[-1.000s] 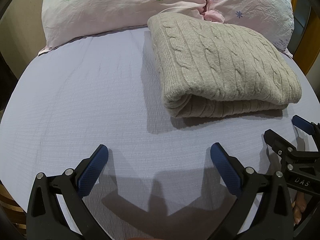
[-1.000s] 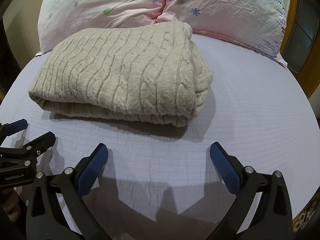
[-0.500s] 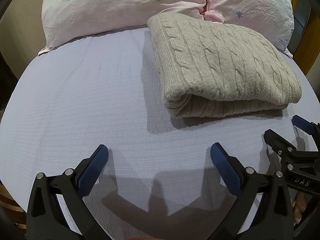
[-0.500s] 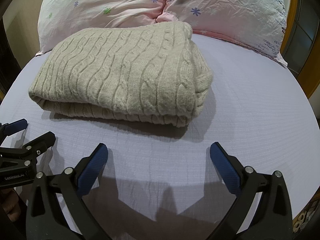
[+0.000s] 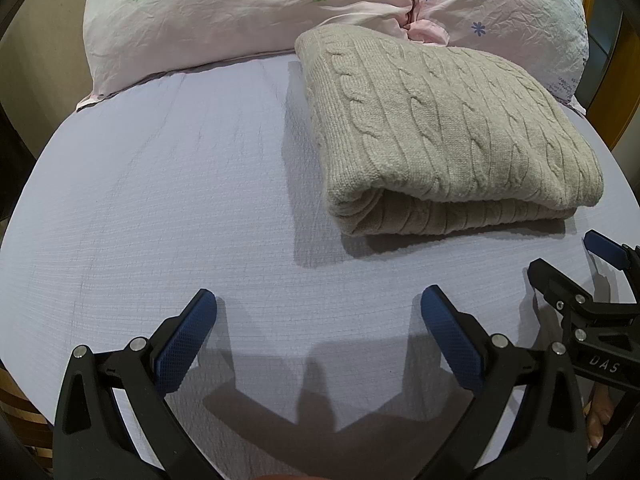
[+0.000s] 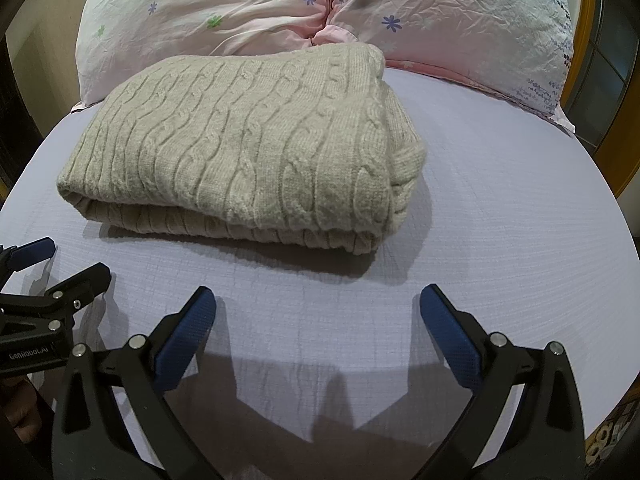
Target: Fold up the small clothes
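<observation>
A beige cable-knit sweater (image 5: 444,128) lies folded into a thick rectangle on the lavender bed sheet (image 5: 160,200); it also shows in the right wrist view (image 6: 248,148). My left gripper (image 5: 319,300) is open and empty, over bare sheet in front of and left of the sweater. My right gripper (image 6: 318,300) is open and empty, just in front of the sweater's near edge. Each gripper shows at the edge of the other's view: the right gripper (image 5: 568,264) and the left gripper (image 6: 68,260).
Two pink floral pillows (image 6: 224,12) (image 6: 460,20) lie behind the sweater at the head of the bed. A wooden frame (image 6: 628,128) stands at the right. The sheet (image 6: 500,220) extends right of the sweater.
</observation>
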### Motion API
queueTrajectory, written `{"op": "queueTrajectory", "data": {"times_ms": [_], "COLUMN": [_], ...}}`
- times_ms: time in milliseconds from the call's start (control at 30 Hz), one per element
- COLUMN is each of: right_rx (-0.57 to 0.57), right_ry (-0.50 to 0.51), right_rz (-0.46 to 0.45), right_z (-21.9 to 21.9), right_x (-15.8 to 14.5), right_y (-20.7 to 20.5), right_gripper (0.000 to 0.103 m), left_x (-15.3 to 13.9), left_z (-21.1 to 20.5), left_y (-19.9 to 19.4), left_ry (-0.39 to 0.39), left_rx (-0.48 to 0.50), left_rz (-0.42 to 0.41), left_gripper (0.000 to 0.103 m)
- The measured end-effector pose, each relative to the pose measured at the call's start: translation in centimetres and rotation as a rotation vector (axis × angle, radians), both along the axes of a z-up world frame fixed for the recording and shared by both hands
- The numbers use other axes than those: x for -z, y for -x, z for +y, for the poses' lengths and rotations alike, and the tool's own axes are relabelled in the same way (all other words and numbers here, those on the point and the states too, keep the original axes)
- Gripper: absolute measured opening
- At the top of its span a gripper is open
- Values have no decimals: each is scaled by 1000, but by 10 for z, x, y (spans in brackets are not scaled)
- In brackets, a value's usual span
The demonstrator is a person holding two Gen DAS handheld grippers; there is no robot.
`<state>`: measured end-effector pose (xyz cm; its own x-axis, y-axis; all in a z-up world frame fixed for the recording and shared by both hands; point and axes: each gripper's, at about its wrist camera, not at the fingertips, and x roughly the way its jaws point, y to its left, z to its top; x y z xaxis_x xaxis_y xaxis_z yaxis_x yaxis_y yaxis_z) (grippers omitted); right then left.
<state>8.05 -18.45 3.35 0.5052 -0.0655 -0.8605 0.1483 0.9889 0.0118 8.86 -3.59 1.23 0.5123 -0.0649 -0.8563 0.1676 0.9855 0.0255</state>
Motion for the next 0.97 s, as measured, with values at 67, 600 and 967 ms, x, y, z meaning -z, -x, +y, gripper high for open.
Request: {"op": "queueTrajectory", "data": {"times_ms": [67,600,967], "right_rx": [0,-2,-3], "right_ry": [0,0,0], "right_rz": [0,0,0], "right_z": [0,-1,-1], "right_x": [0,-1,-1], "right_y": [0,0,0], "right_gripper": [101,101,101], "left_x": [0,1,1], "left_z": [0,0,3], "left_y": [0,0,2], "left_ry": [0,-2,-2], "left_rx": [-1,-2,6], "left_rz": [0,10,7], "left_gripper": [102,102,102]}}
